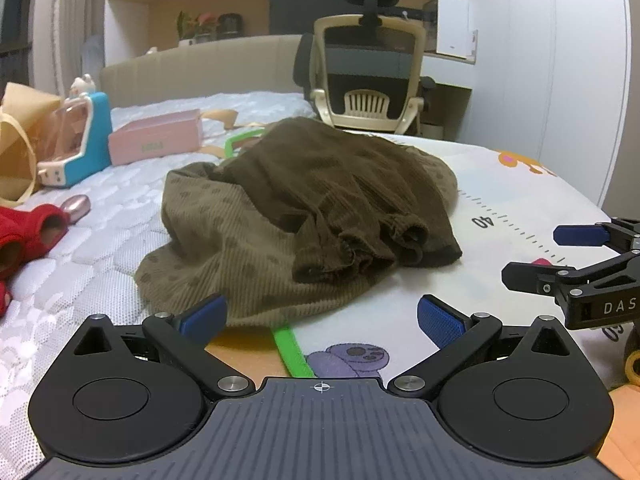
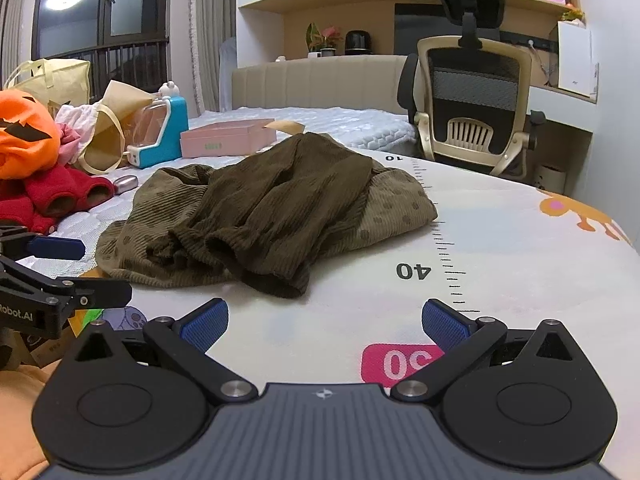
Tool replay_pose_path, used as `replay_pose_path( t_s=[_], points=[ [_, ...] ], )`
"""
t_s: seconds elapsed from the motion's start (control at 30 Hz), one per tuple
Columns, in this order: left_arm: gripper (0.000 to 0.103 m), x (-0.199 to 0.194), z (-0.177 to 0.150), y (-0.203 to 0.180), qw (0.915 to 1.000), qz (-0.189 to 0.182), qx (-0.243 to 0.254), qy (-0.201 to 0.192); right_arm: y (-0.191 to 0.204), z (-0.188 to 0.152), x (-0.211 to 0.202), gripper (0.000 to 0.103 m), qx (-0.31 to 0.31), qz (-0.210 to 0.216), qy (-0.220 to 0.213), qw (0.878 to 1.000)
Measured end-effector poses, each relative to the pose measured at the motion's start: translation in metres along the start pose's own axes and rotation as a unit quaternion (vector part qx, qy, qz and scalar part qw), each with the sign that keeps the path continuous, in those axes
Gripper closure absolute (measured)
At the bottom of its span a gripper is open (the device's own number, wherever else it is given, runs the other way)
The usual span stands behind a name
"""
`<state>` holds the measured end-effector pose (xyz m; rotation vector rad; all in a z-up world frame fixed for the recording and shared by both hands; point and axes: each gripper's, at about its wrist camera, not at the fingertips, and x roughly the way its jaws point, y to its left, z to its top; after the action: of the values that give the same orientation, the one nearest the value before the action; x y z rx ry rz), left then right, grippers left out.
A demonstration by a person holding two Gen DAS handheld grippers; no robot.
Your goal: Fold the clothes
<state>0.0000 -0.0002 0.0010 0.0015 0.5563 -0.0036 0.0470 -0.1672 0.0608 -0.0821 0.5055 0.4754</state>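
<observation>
Behind the bed, your left wrist view shows a padded headboard [image 1: 200, 64] and one office chair [image 1: 366, 76], and the quilted mattress [image 1: 80, 240] carries a printed play mat [image 1: 500, 200] with a ruler scale. One brown ribbed garment [image 1: 304, 216] lies bunched on the mat, apparently a darker sleeve or leg heaped over a lighter dotted panel. Your left gripper [image 1: 322, 316] sits just short of its near hem, fingers spread wide and empty. To fold well, you should probably pinch that near hem and draw the cloth flat first. Your right wrist view shows the same single garment [image 2: 264, 216] near the "40" mark, and your right gripper [image 2: 325, 320] hangs over bare mat, also spread and holding nothing; take the cuff end. Off the mat sit one pink box [image 2: 224, 140] and one orange pumpkin toy [image 2: 24, 132].
</observation>
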Motion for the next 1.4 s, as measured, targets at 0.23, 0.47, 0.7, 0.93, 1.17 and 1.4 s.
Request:
replay_pose_path(
  t_s=[0.23,0.47,0.7,0.93,1.17,1.4],
  points=[
    [0.0,0.003,0.0,0.0,0.9999,0.007,-0.007,0.012,0.003,0.001,-0.001,0.0,-0.011,-0.001,-0.001,1.0],
    [0.0,0.003,-0.001,0.004,0.9998,0.007,-0.016,0.014,0.006,0.001,-0.001,0.0,-0.019,-0.002,-0.001,1.0],
    [0.0,0.007,-0.001,0.005,0.9994,0.009,-0.021,0.027,0.005,0.001,0.0,0.0,-0.015,0.0,0.003,1.0],
    [0.0,0.008,-0.002,0.005,0.9992,0.011,-0.021,0.033,0.004,0.0,0.001,0.0,-0.012,0.0,0.007,1.0],
    [0.0,0.009,-0.002,0.005,0.999,0.01,-0.022,0.039,0.004,0.0,0.002,0.0,-0.01,0.0,0.01,1.0],
    [0.0,0.01,-0.003,0.005,0.9988,0.01,-0.023,0.042,0.004,-0.001,0.002,0.0,-0.007,0.0,0.011,1.0]
  ],
)
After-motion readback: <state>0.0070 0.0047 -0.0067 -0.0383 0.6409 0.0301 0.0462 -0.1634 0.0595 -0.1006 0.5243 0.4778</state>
